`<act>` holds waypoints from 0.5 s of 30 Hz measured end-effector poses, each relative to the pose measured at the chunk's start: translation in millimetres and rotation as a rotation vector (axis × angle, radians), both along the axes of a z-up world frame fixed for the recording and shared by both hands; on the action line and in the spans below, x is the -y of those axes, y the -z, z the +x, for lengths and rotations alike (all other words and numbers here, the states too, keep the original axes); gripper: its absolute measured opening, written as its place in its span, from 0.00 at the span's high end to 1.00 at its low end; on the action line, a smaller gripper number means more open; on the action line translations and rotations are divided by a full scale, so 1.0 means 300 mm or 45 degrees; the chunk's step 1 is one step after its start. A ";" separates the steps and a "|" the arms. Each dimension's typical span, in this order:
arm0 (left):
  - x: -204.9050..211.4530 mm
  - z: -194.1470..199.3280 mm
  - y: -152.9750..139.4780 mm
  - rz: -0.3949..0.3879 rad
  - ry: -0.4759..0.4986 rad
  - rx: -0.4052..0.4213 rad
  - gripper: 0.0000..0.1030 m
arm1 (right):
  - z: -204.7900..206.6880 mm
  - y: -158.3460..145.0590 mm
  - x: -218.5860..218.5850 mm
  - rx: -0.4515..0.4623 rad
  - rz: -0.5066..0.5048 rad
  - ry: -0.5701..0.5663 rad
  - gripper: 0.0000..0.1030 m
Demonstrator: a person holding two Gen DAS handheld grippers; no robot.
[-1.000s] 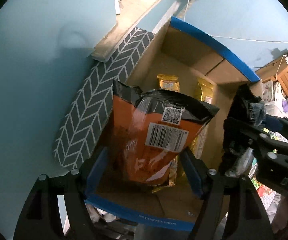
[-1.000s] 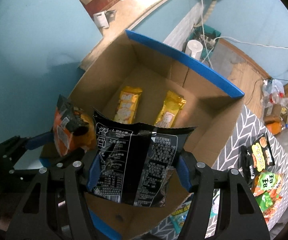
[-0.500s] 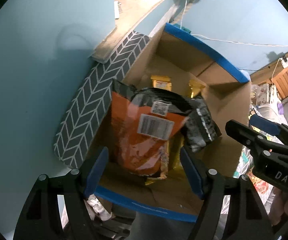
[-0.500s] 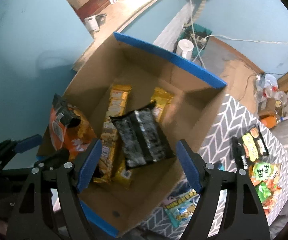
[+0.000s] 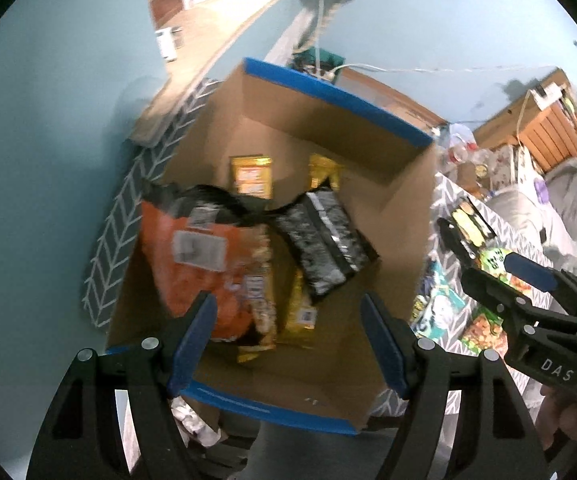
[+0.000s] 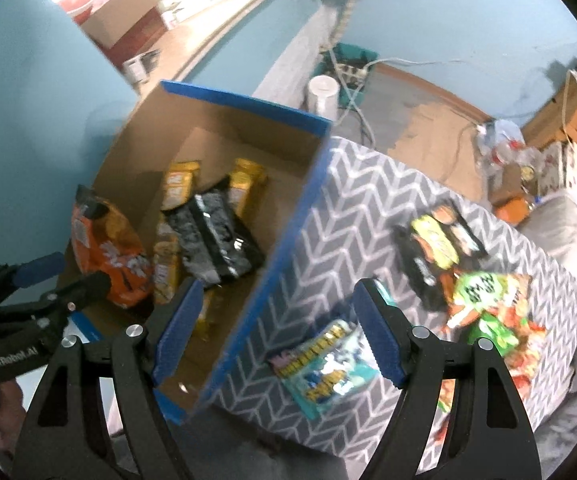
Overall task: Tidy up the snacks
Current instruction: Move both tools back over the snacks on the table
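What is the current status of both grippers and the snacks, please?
Left gripper and right gripper open, empty. Orange bag and black bag in cardboard box. Snack packs on table, unobstructed.

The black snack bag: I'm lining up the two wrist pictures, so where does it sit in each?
Left wrist: the black snack bag lies right of centre, inside the cardboard box, just right of the orange bag.
Right wrist: the black snack bag is left of centre, again in the box.
Shared landmark: the orange bag, beside it on its left in both.
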State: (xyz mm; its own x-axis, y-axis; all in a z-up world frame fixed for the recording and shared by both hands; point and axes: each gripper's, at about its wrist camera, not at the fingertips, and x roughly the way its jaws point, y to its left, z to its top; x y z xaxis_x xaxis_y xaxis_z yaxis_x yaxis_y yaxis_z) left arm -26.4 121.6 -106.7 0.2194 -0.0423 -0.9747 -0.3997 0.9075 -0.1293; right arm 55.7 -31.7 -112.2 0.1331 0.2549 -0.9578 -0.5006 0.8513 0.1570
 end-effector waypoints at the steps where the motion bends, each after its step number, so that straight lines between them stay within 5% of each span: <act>1: 0.018 0.008 -0.002 -0.003 0.017 0.000 0.27 | 0.000 -0.001 0.027 -0.002 -0.006 0.017 0.25; 15: 0.296 0.110 -0.024 -0.025 0.239 0.000 0.27 | -0.011 0.013 0.395 -0.026 -0.045 0.260 0.25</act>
